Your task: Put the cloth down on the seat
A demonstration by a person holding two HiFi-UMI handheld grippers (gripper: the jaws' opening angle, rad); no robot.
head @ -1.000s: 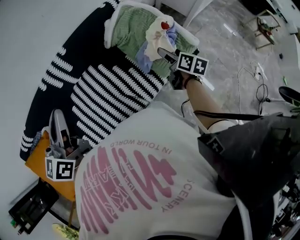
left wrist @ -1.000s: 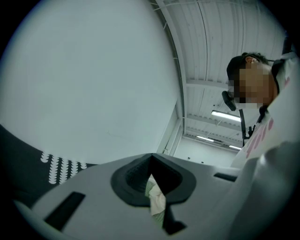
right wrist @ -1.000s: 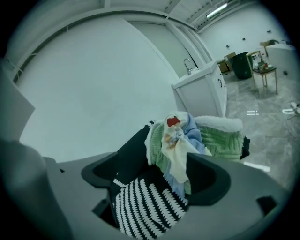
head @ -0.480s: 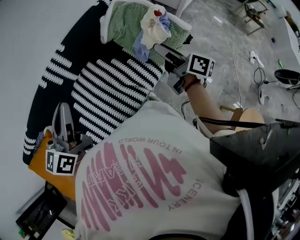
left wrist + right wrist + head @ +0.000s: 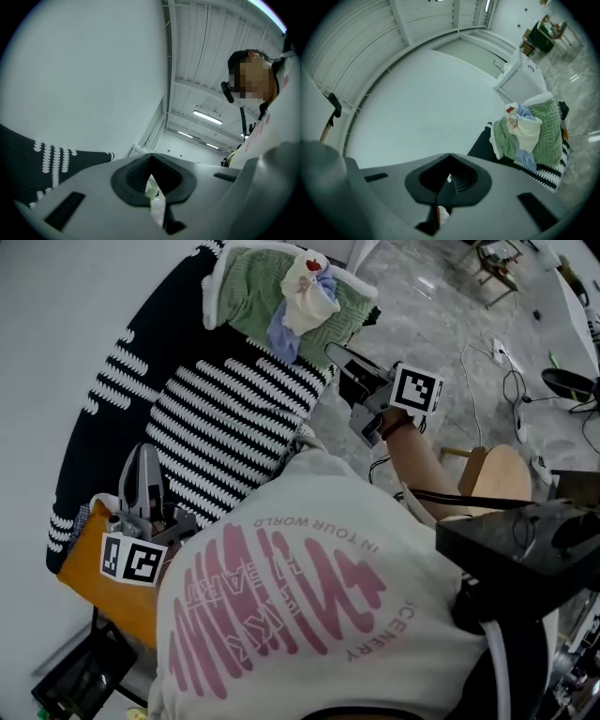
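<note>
The white shirt (image 5: 300,615) filling the 6 o'clock half of the head view carried pink print, upside down to us: "IN TOUR WORLD" and, along the edge, "SCENERY". The larger pink lettering inside the striped shape we could not read.

The cloth (image 5: 305,296), a cream and pale blue bundle with a red spot, lay on the green knitted seat (image 5: 248,296) at 12 o'clock, whose far side the frame cut off. In the right gripper view the cloth (image 5: 526,129) sat at 3 o'clock on the seat (image 5: 551,136). The shirt hid the near part of the black-and-white striped rug (image 5: 225,418). We could not tell what the orange surface (image 5: 127,601) under the left gripper (image 5: 144,460) belonged to.

The right gripper (image 5: 336,353) stood at 5 o'clock of the cloth, apart from it. A second earlier its wide jaws had been at the bundle. They had just been closing, and its own view showed the right gripper (image 5: 449,176) with pads together and nothing between them. The cloth had kept its place on the seat.

The left gripper (image 5: 151,176) also showed its pads meeting, only a sliver of light below them, holding nothing. It remained at 8 o'clock, hardly moved.
</note>
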